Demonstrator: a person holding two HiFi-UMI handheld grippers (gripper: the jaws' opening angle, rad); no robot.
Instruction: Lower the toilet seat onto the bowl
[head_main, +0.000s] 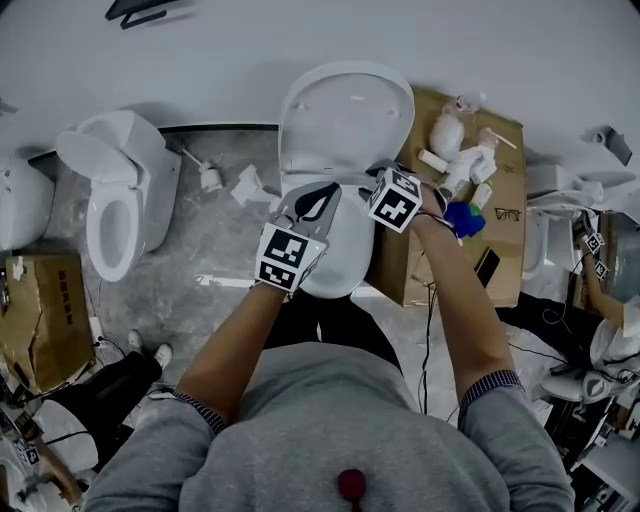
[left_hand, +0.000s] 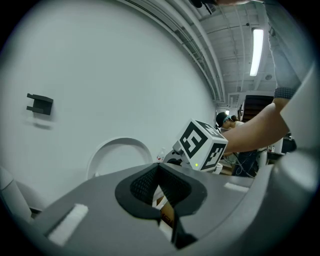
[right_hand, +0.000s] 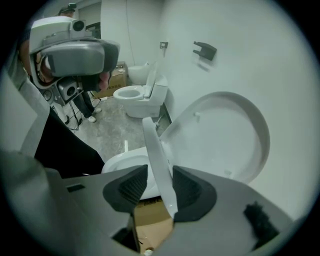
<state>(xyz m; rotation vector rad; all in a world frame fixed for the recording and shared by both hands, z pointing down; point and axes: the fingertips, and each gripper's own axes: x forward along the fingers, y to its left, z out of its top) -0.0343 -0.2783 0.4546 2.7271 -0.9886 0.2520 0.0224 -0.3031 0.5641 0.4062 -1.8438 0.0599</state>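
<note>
I'm reaching both forearms forward over the white toilet bowl (head_main: 345, 262), whose seat (right_hand: 158, 160) is standing tilted up off it. My right gripper (right_hand: 160, 187) is pointing steeply down, jaws wide around the seat's edge, unclamped. My left gripper (left_hand: 159, 187) is lying near level, closed, empty.

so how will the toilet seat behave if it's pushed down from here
Probably stiff: the toilet seat stands edge-on as a thin, straight ring, unbent between the right gripper's fingers. Its glossy plastic looks slippery. Raised off the bowl, it may well swing down and slam.
</note>
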